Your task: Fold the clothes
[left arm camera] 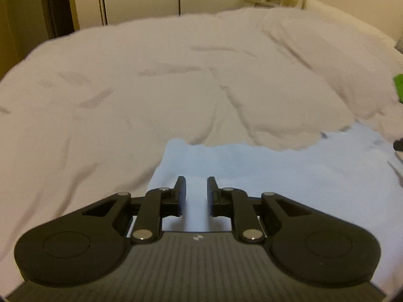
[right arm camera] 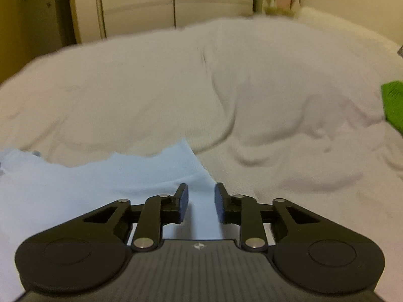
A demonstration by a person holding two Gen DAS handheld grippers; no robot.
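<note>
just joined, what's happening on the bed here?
A person is working two handheld grippers over a light blue garment spread on a white duvet. The left gripper sits over the garment near its left edge, the right gripper near its right edge. Both have their jaws apart with nothing clamped, so no fold is underway yet. Something green lies off to the right.

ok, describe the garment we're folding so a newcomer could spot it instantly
Start from the big bed covered by a rumpled white duvet. At its near edge, directly under both open grippers, lies the light blue garment, spread flat. It is the only pale blue cloth; the other coloured item is a bright green cloth off at the right edge.
</note>
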